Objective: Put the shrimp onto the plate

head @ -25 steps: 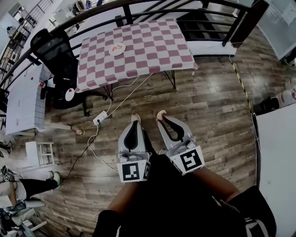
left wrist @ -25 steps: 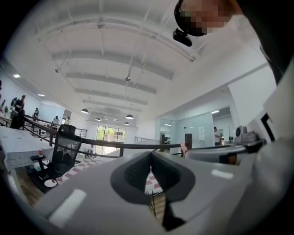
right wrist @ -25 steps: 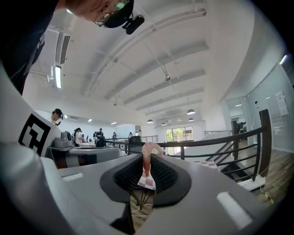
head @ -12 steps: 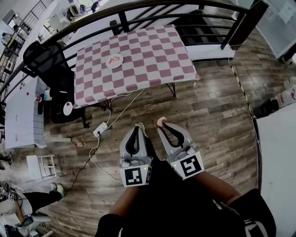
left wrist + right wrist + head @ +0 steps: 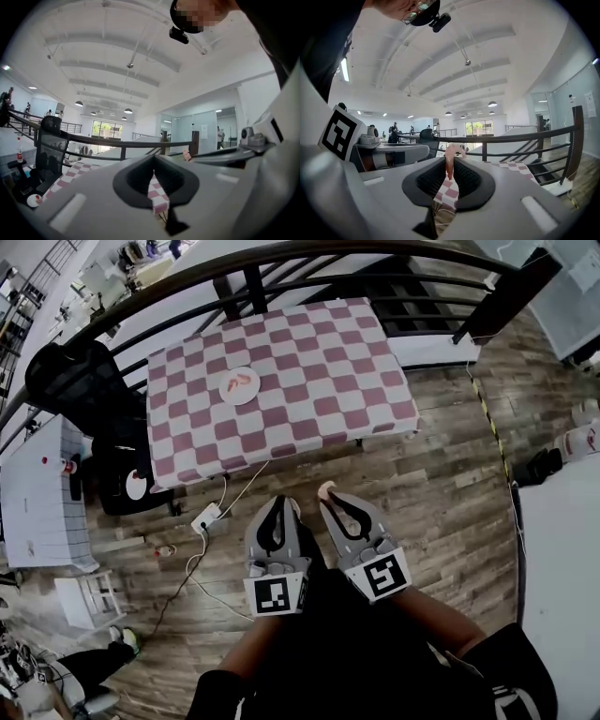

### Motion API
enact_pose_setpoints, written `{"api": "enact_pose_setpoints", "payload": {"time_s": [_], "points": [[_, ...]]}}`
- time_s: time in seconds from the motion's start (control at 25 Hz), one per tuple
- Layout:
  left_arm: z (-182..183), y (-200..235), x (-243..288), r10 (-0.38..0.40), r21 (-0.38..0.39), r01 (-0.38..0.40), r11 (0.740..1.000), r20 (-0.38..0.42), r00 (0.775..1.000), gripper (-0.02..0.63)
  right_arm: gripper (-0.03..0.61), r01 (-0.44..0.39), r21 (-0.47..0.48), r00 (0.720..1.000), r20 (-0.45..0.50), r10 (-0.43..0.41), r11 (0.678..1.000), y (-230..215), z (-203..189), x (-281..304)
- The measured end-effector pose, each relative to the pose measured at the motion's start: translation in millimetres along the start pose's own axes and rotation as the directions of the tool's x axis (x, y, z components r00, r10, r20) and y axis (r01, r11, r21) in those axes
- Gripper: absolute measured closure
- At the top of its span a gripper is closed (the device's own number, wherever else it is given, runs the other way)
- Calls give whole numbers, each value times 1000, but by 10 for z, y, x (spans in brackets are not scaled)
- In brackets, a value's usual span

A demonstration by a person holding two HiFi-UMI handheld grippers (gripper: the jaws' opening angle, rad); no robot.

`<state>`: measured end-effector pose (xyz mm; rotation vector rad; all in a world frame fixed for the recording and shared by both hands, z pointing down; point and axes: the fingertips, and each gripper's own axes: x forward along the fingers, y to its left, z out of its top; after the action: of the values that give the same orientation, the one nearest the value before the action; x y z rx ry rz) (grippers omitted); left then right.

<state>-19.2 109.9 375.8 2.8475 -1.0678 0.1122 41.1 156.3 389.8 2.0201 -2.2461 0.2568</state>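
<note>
Right gripper is pinching a pink shrimp at its tips. The right gripper view shows the jaws clamped on it, and the shrimp hangs upright between the ribbed pads, its curled end sticking out above them. Left gripper is pressed together with nothing in it. In the left gripper view the jaws meet at the tip, and only a sliver of checked cloth shows through the slit behind them.

Both grippers are held side by side close to the person's body, over the wooden floor and well short of the bench. The bench has a pink-and-white checked cloth over it. A small round plate sits on the left part of the cloth, well apart from the held shrimp. There are already pinkish pieces on the plate, too small to make out properly.

A dark railing runs behind the bench and a black office chair stands at its left end. A white power strip with a trailing cable lies on the floor just left of the grippers.
</note>
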Motion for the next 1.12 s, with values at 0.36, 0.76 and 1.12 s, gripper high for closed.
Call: {"api": "enact_pose_setpoints", "payload": {"time_s": [0.36,0.76,1.12], "points": [[186,1035,754,-1,-28,1,1000,-9,1000,604,528,-13,-15,999,-30,12,1000,-47,331,1319],[140,1798,1262,25,-46,-26,999,-16,1000,604,528,-53,-46,996,-72,50,998,-37,453,2287],[120,2045,1545,127,-51,-129,990,-48,991,604,528,-110,3,988,-109,110,994,-212,453,2653]]}}
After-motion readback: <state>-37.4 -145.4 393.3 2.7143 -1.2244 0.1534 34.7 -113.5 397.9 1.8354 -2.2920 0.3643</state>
